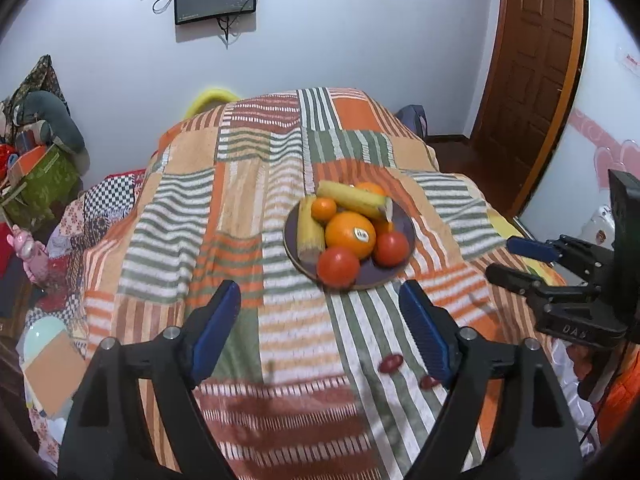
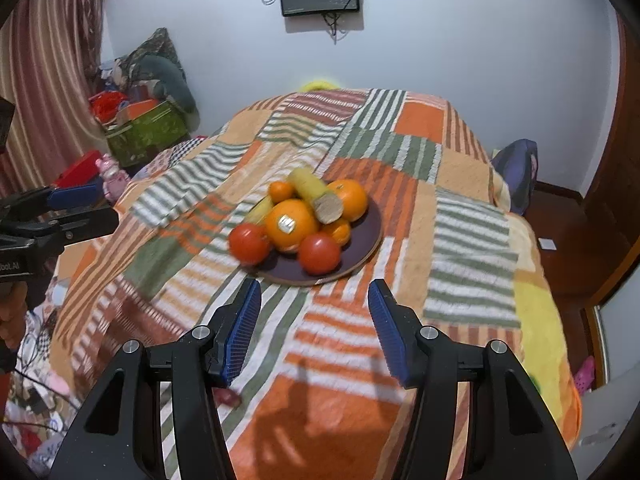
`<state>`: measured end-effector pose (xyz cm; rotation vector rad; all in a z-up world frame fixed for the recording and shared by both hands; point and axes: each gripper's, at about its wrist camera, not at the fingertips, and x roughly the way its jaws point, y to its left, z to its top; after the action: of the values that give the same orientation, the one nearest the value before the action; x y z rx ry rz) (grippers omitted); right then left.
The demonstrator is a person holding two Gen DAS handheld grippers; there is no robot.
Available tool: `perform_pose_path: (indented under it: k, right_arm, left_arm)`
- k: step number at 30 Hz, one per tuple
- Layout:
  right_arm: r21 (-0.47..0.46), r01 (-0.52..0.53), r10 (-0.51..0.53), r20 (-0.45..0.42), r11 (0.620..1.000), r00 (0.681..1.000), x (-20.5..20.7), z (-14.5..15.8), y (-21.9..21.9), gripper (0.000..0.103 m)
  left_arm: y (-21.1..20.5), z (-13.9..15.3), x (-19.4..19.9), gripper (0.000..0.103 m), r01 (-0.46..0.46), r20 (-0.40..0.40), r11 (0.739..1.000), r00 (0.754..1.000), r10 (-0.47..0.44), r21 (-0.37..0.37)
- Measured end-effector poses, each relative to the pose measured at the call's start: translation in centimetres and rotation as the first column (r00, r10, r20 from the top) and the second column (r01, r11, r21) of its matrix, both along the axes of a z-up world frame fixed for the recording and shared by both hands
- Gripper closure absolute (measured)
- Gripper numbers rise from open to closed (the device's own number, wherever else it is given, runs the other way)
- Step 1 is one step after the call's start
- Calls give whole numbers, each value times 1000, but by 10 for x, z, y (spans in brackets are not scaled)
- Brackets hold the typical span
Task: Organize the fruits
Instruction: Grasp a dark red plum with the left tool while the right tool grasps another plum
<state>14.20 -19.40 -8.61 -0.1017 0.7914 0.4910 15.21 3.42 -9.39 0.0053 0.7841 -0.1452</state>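
Piled on a dark plate point(image 1: 405, 227) on the patchwork blanket point(image 1: 240, 208): one large stickered orange point(image 1: 349, 235), smaller oranges behind it, two tomatoes point(image 1: 338, 267) at the near rim, and two yellow cob-like pieces, probably corn point(image 1: 310, 229). Seen from the left wrist camera, sitting just past 12 o'clock of the left gripper point(image 1: 320, 332), jaws spread wide and holding nothing. Seen from the right wrist camera, plate point(image 2: 370, 236) likewise at 12 o'clock of the right gripper point(image 2: 314, 330), jaws also spread wide and empty. Lying loose on the blanket between the left fingers, toward 4 o'clock: two small dark-red things point(image 1: 391, 364), perhaps dates or small fruit, too blurred to name. Judged nearly complete: most fruit gathered on the plate. Left to do, likely: picking up those two red pieces and adding them, if counted as fruit.
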Motion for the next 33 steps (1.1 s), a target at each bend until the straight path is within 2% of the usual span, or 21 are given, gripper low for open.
perform_pose_path:
  k: [11,13,17,22,26,30,33]
  right_arm:
    - [-32,-106,101,-130,994,986,-31,-46,29,52]
    - [-48,-123,115,-156,991,981,-33,-56,34,59]
    - [-60,-143,129,-197,988,972,-34,-70,41,64]
    - [-28,-172,161,-236,985,958,-35,-80,46,67]
    - [-21,-194,183,-241,981,953,-37,-82,50,70]
    - [15,-210,207,-253,978,945,-36,-81,49,83]
    - [25,-202,202,-242,979,949,-36,-78,46,83]
  left_arm:
    - [-13,-45,-27,20,19,-122,998,992,-27,-61]
    - [-16,-53,-30,24,24,-137,998,990,-32,-65]
    - [-19,-66,-32,34,33,-170,997,984,-45,-70]
    - [-23,-80,-31,55,52,-215,996,974,-67,-77]
    - [-29,-92,-25,58,53,-251,996,965,-71,-76]
    - [-34,-102,-18,59,53,-278,996,958,-73,-76]
    - [-37,-105,-13,59,55,-285,996,956,-74,-75]
